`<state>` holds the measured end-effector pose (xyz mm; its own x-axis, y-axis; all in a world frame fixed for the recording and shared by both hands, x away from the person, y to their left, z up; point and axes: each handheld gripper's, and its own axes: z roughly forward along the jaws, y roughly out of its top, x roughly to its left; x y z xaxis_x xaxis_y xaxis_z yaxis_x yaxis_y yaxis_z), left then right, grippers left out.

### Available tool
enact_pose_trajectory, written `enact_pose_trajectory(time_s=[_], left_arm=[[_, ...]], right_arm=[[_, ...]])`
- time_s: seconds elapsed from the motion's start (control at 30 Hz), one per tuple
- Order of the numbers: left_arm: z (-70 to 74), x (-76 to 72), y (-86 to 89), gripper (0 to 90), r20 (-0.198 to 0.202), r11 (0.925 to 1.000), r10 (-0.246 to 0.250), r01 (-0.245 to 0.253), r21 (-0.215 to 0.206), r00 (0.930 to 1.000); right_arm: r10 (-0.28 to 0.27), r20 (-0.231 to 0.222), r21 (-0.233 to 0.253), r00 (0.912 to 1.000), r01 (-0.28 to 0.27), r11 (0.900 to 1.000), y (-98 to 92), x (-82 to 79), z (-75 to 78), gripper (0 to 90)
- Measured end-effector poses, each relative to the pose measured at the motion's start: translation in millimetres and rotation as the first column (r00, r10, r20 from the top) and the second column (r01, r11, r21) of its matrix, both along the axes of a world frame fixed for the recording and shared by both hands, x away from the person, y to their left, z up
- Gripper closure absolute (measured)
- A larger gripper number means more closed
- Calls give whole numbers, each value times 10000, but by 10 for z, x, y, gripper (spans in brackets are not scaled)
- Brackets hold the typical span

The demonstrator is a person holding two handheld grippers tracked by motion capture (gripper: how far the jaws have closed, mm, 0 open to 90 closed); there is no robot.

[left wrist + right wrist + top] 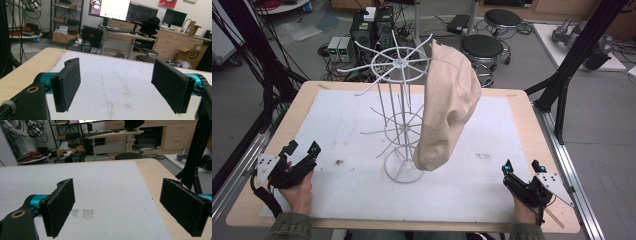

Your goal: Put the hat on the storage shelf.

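White foam sheeting covers most of a wooden table set in a cluttered workshop, with stools and computer cases on the floor toward the top of the high view. At the centre of the frame stands a white wire rack on a round base, its spokes radiating from a central post in an upper and a lower tier. A beige beanie hangs from one upper spoke right of the post, its open end draping down to just above the base; hanging free like this, it presents a loose lower edge that should be easy to pinch.

The left gripper rests at the lower left of the frame, held in the person's hand, well apart from the rack. In the left gripper view its jaws stand wide apart, with nothing between the pads but bare sheeting. The right gripper sits at the lower right, likewise well clear of the beanie; in the right gripper view its jaws are also spread, empty, over a faint smudge on the foam.

Both grippers appear parked in a ready position flanking the rack, so either may approach the beanie without crossing the other. No contact with the beanie is made yet.
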<state>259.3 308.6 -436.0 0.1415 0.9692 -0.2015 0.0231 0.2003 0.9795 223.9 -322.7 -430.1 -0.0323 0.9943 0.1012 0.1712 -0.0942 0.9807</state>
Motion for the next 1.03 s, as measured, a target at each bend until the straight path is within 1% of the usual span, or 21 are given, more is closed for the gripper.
enact_pose_trajectory(time_s=[0.13,0.33,0.4,0.67,0.77,1.03], left_arm=[[-3,2,-8,233,-12,10000,-37,37,3,10000],[-5,12,3,233,-10,10000,-11,11,-46,10000],[-6,12,14,233,-49,10000,0,-1,-54,10000],[-14,24,9,233,-70,10000,-13,12,-92,10000],[-15,26,11,233,-86,9999,-15,14,-101,10000],[-17,26,9,233,-100,10000,-25,24,-95,9999]], right_arm=[[73,57,-105,10000,-72,9999,6,-5,4,117],[145,61,-112,9999,-145,9998,8,-8,8,116],[135,54,10,9999,-135,9999,4,-8,7,116],[198,-9,4,9998,-198,9998,-2,-9,1,116],[271,-79,110,9996,-270,9996,2,1,-5,116],[281,-54,148,9996,-280,9995,-3,3,-10,116]])
